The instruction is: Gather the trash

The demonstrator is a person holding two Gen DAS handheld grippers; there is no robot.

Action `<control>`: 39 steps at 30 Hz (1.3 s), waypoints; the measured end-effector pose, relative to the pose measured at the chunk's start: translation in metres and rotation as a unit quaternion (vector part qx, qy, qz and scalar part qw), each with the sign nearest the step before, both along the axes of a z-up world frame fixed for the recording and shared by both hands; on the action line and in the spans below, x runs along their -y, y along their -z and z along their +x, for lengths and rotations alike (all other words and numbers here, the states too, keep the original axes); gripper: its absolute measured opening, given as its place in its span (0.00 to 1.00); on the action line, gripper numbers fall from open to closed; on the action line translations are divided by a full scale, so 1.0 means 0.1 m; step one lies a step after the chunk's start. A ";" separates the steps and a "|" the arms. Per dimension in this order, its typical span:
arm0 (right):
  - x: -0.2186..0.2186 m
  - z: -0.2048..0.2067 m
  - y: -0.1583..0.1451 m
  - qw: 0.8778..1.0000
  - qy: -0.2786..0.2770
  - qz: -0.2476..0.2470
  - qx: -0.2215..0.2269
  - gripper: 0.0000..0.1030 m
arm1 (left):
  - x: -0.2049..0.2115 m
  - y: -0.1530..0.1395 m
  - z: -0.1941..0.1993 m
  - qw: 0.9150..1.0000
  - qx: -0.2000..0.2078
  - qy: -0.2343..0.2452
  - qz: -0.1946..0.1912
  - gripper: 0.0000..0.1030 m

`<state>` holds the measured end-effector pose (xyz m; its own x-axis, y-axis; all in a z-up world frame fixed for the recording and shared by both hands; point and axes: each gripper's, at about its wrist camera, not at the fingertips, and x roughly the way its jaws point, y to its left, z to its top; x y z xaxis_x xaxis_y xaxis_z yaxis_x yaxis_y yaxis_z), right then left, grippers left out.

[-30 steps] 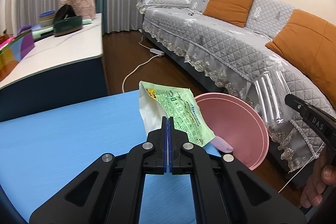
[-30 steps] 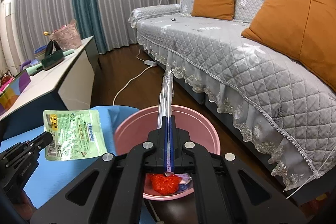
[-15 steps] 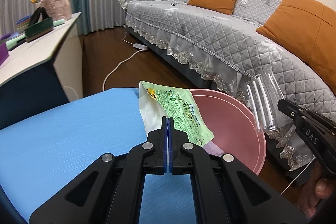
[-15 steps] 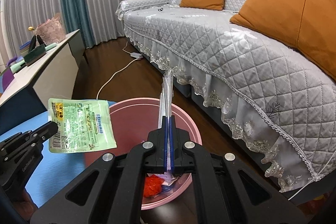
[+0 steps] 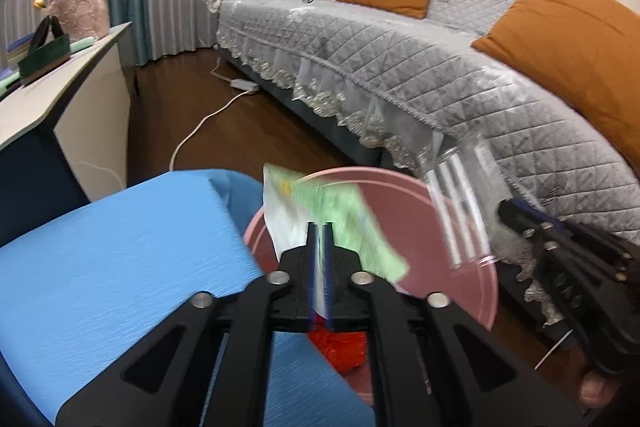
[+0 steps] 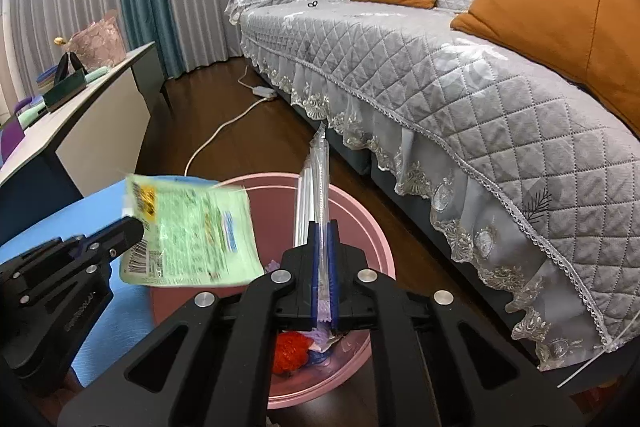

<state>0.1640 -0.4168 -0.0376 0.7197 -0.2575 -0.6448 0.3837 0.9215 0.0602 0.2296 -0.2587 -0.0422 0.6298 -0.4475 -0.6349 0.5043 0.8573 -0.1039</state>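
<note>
My left gripper (image 5: 320, 227) holds a green snack wrapper (image 5: 344, 219) over the pink bin (image 5: 472, 291); its jaws stand slightly apart and the wrapper is blurred. The wrapper (image 6: 192, 231) and left gripper (image 6: 132, 227) also show in the right wrist view. My right gripper (image 6: 324, 227) is shut on a clear plastic wrapper (image 6: 316, 179) above the bin (image 6: 376, 227). It shows as clear film (image 5: 460, 211) in the left wrist view, next to the right gripper (image 5: 508, 211). Red and purple trash (image 6: 292, 349) lies in the bin.
A blue table (image 5: 112, 259) lies under and left of the left gripper. A grey quilted sofa (image 6: 460, 75) with orange cushions stands to the right. A white desk (image 6: 80, 107) with clutter is at the left. A white cable (image 6: 224, 131) runs across the dark floor.
Both grippers have moved forward over the pink bin. The green wrapper now hangs above the bin's opening and blurs with motion; the left jaws have parted slightly.
</note>
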 end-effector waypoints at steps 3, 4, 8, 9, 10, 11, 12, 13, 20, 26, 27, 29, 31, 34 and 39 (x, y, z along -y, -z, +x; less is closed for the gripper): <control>0.03 -0.03 -0.04 1.000 0.015 0.005 0.004 0.45 | -0.08 -0.11 -0.02 1.000 0.010 -0.004 -0.020 0.44; 0.05 -0.04 -0.06 1.000 0.020 0.005 0.007 0.47 | -0.10 -0.15 -0.03 1.000 0.012 -0.006 -0.021 0.44; 0.06 -0.10 -0.19 0.999 0.029 0.014 0.013 0.52 | -0.28 -0.39 -0.11 0.999 0.029 -0.018 -0.026 0.44; 0.05 -0.13 -0.23 0.999 0.030 0.015 0.015 0.54 | -0.34 -0.47 -0.15 0.999 0.034 -0.021 -0.029 0.45; 0.03 -0.17 -0.30 0.999 0.030 0.017 0.020 0.61 | -0.40 -0.55 -0.21 0.998 0.039 -0.024 -0.032 0.47; 0.00 -0.21 -0.37 0.999 0.030 0.018 0.025 0.69 | -0.44 -0.62 -0.25 0.998 0.043 -0.026 -0.033 0.51; -0.03 -0.24 -0.41 0.999 0.030 0.018 0.028 0.73 | -0.49 -0.69 -0.31 0.998 0.050 -0.031 -0.033 0.58; -0.07 -0.29 -0.50 0.999 0.030 0.018 0.033 0.80 | -0.54 -0.77 -0.37 0.997 0.057 -0.035 -0.033 0.61; -0.46 -0.71 -1.17 0.998 0.000 0.017 0.066 0.95 | -1.02 -1.33 -1.02 0.991 0.102 -0.062 -0.058 0.91; -0.88 -1.07 -1.60 0.996 -0.048 0.005 0.080 0.95 | -1.50 -1.68 -1.49 0.985 0.113 -0.112 -0.071 0.92; -0.93 -1.10 -1.63 0.995 -0.056 0.005 0.081 0.95 | -1.58 -1.71 -1.58 0.984 0.114 -0.122 -0.068 0.92; -1.13 -1.20 -1.70 0.993 -0.078 -0.010 0.086 0.95 | -1.72 -1.76 -1.75 0.982 0.119 -0.134 -0.061 0.92; -1.30 -1.28 -1.69 0.992 -0.091 -0.019 0.086 0.95 | -1.86 -1.78 -1.96 0.979 0.131 -0.149 -0.046 0.92; -1.53 -1.39 -1.60 0.989 -0.122 -0.016 0.077 0.95 | -2.03 -1.75 -2.18 0.975 0.140 -0.170 -0.030 0.92; -1.72 -1.60 -1.36 0.988 -0.136 -0.025 0.068 0.95 | -2.28 -1.54 -2.45 0.971 0.136 -0.192 -0.030 0.92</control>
